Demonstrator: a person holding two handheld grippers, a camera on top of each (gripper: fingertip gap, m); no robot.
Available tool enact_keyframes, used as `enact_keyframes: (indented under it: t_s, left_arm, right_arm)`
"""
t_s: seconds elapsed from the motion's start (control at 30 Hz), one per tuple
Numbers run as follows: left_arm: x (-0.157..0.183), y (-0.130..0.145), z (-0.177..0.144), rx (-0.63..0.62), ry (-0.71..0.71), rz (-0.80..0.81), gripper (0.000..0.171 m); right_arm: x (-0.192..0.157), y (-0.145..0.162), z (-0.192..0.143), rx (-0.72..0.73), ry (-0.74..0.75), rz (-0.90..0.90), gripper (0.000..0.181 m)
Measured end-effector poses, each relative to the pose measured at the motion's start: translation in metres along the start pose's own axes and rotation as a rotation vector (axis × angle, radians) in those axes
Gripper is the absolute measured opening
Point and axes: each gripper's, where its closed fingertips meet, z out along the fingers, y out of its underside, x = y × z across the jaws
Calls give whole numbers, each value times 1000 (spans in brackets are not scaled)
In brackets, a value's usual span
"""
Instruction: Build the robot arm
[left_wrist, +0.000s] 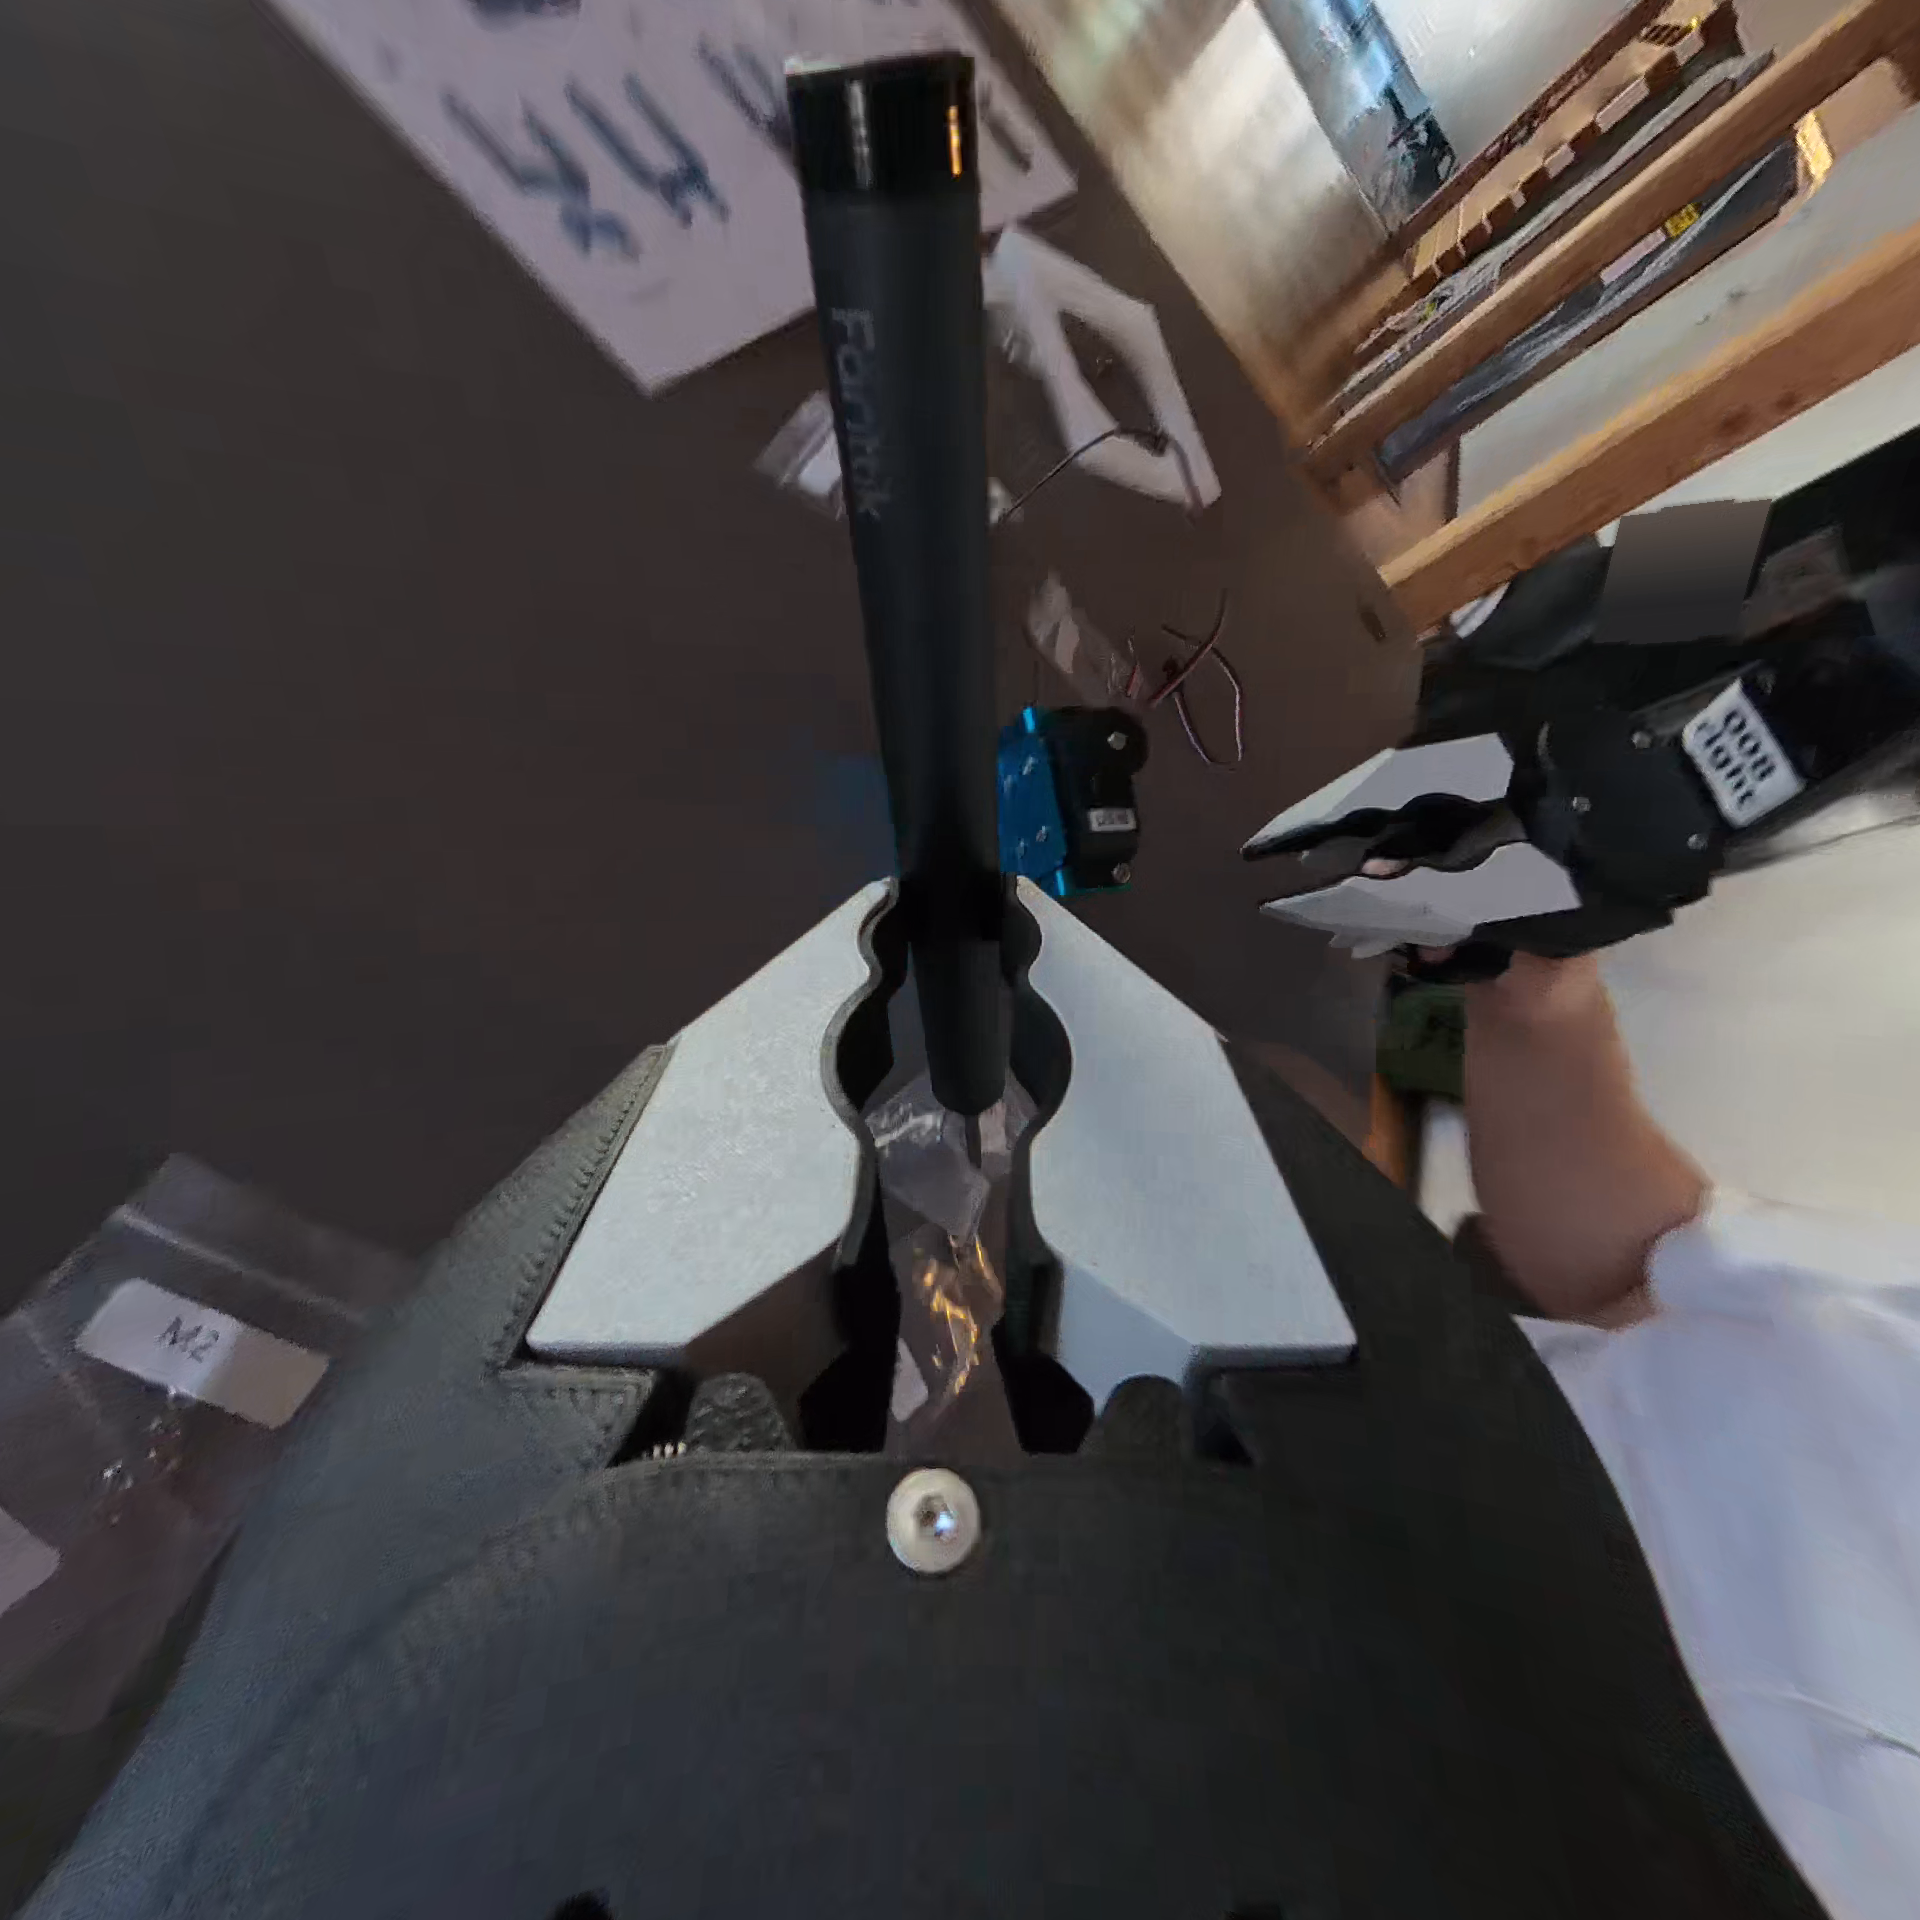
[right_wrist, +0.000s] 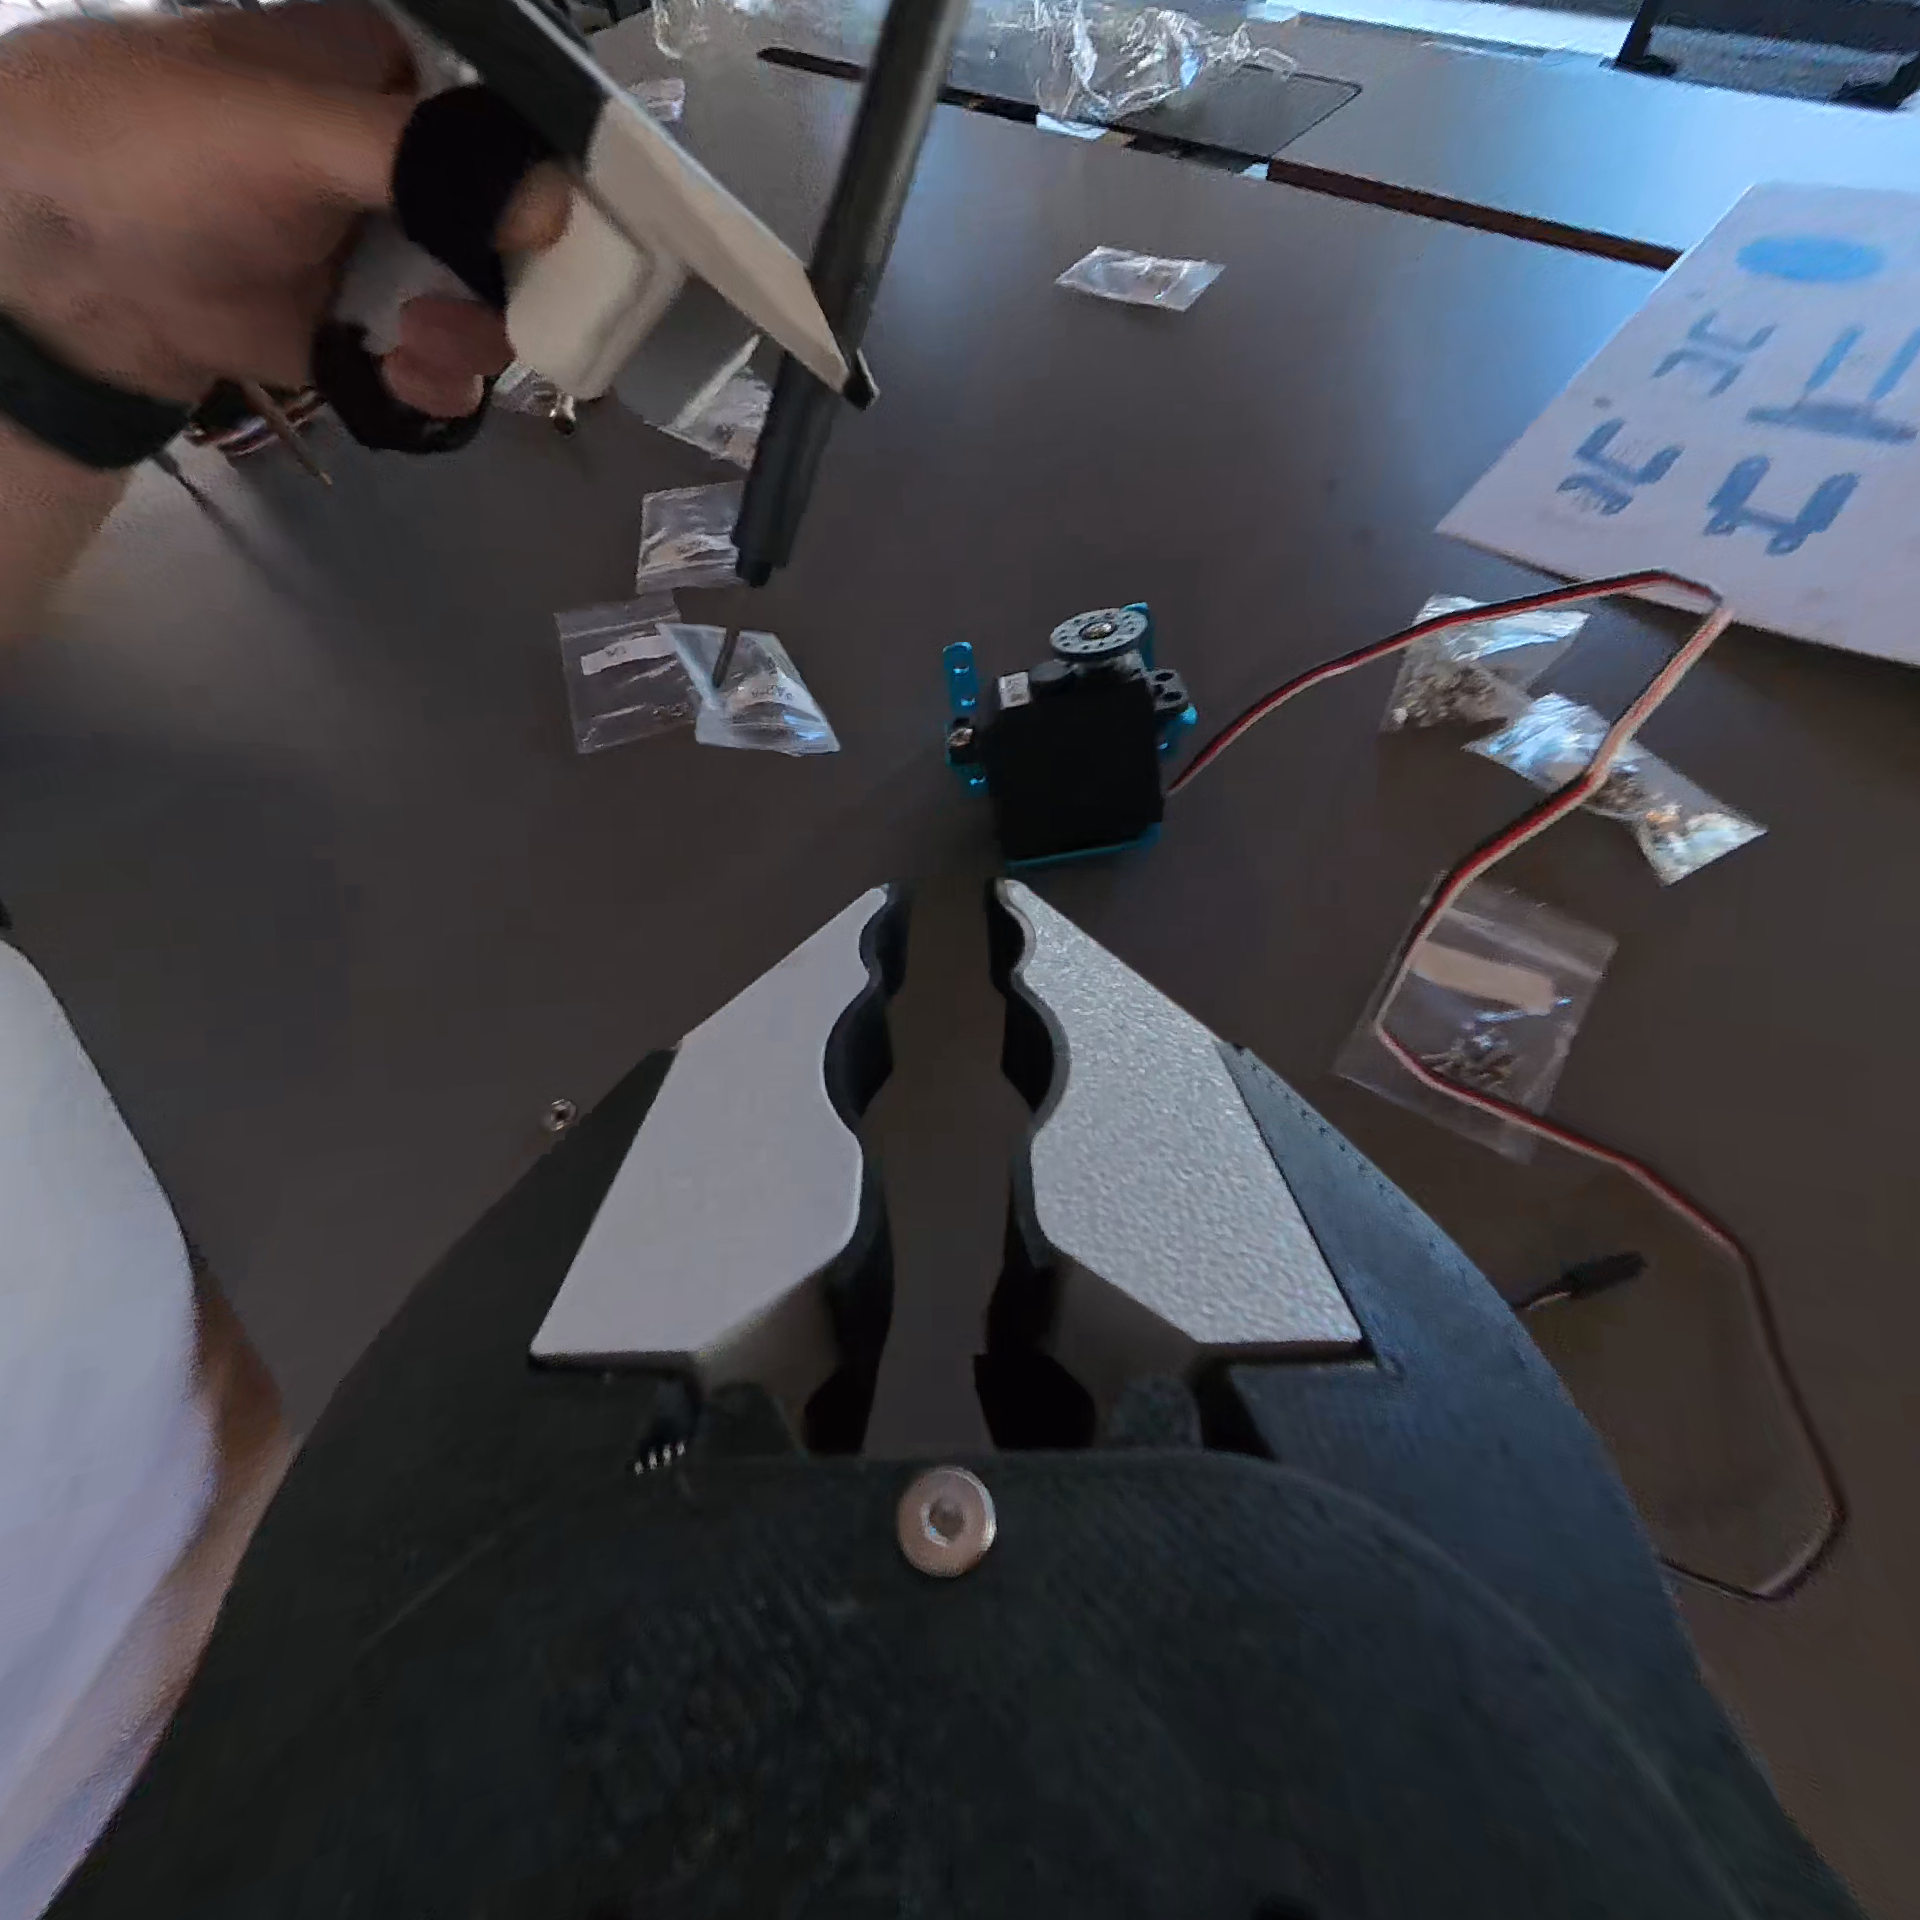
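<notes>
Right wrist view: dark brown table (right_wrist: 1195, 436), a white sheet (right_wrist: 1714, 416) with blue marks at its far edge. Small clear bags (right_wrist: 1475, 1013) lie scattered, holding tiny screws. A black servo (right_wrist: 1075, 743) in a blue bracket stands just ahead of my right gripper (right_wrist: 948, 894), jaws slightly apart and holding nothing. My left gripper (left_wrist: 951, 894) pinches a black screwdriver (left_wrist: 904, 468), tip at a bag (right_wrist: 764, 691).

Dark table (right_wrist: 1143, 499) held scattered clear bags (right_wrist: 1475, 1018), white sign (right_wrist: 1766, 416) upper right, servo (right_wrist: 1070, 748) mid-frame, wooden shelving (left_wrist: 1621, 343) upper right.
</notes>
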Motion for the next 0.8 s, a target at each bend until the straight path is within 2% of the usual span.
enact_keyframes:
  t_s: [0.17,0.33,0.47,0.6,0.8]
  left_arm:
    - [-12,21,7,-254,87,-194,17]
    - [-30,37,20,-439,32,-310,17]
    - [-36,34,32,-447,-15,-345,17]
    - [-37,30,39,-469,-29,-378,17]
    - [-43,19,47,-530,-81,-341,17]
  right_arm:
    - [-17,11,8,-15,-52,16,17]
    - [-26,18,14,-34,-82,11,19]
    - [-21,15,14,2,-74,-8,20]
    - [-2,3,17,74,10,-74,31]
    - [23,5,37,-18,68,-188,52]
